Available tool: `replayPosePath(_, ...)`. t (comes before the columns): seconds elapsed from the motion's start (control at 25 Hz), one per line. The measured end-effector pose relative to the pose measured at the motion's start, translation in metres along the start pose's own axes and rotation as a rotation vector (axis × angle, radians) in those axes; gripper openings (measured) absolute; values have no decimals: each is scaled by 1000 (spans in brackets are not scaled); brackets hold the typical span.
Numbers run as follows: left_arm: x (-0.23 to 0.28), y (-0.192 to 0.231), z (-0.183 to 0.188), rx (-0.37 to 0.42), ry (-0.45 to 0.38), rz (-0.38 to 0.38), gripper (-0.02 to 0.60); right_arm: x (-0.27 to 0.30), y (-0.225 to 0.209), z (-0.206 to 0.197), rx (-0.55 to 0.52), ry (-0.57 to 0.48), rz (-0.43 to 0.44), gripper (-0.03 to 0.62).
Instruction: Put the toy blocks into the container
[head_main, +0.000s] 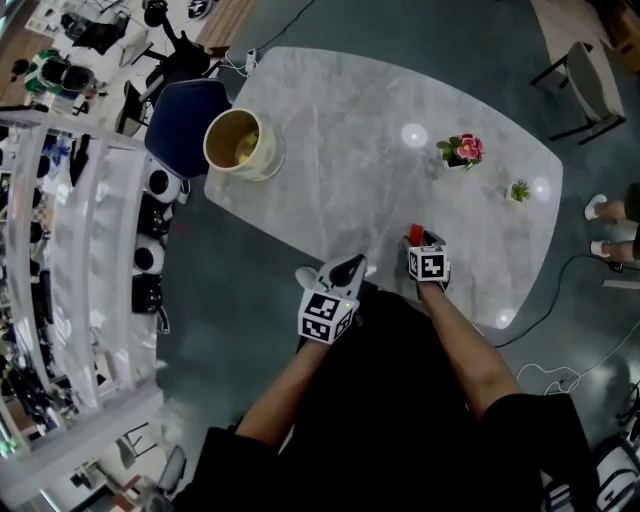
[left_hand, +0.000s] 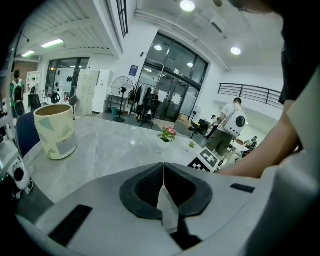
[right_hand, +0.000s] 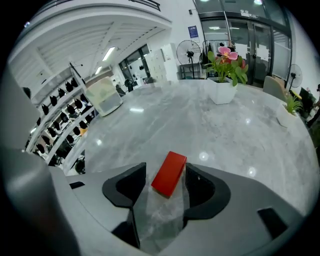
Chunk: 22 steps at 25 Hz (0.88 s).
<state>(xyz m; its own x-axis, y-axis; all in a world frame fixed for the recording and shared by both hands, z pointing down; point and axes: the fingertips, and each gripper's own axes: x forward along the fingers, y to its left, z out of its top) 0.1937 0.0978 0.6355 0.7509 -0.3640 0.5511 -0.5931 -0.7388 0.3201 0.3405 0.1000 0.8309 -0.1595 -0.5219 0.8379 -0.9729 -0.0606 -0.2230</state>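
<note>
One red block (right_hand: 169, 173) was seen lying flat on the grey marble table (head_main: 380, 110), between the jaws of the right gripper (right_hand: 164, 186). Those jaws were spread wide. The block was set askew in the gap, its far end turned toward the jaw on the view's right side and very close to it, while a clear gap was left at the other jaw. Whether that nearer pad was touched could not be told, and no squeeze on the block was shown. In the head view the same block (head_main: 416, 234) was seen poking out just ahead of the right gripper (head_main: 426, 250), which was pointed steeply down at the table edge nearest the person.

The left gripper (left_hand: 163, 172) was held shut, its two dark pads pressed together with nothing between them. In the head view it (head_main: 352, 268) was placed just beside the right gripper, at the same near edge.

The container (head_main: 240, 143), a pale round tub with something yellowish inside, was stood well ahead of the left gripper and off to its left, near the far-left corner of the table. It (left_hand: 55, 131) was shown upright in the left gripper view. A pink potted flower (head_main: 461, 151) and a small green plant (head_main: 519, 190) were stood ahead of the right gripper, well apart from the block.
</note>
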Motion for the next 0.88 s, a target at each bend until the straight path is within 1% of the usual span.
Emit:
replayPosePath(0.2, -13, 13, -5, -40, -17, 13, 6, 5, -6, -3, -57, 21, -68, 210)
replayPosePath(0.32, -24, 23, -13, -69, -20, 20, 6, 5, -5, -3, -72, 31, -89, 185)
replayPosePath(0.44, -32, 35, -19, -100, -33, 10, 6, 5, -4, -5, -69, 46, -102, 163)
replayPosePath(0.56, -44, 49, -21, -117, -49, -4, 6, 4, 4, -1, -80, 41, -108, 136)
replayPosePath(0.72, -65, 74, -21, -117, -49, -7, 6, -5, 21, 2, -62, 32, -126, 132)
replayPosePath(0.88, -83, 105, -14, -130, -87, -31, 6, -9, 44, 16, -56, 6, -138, 132)
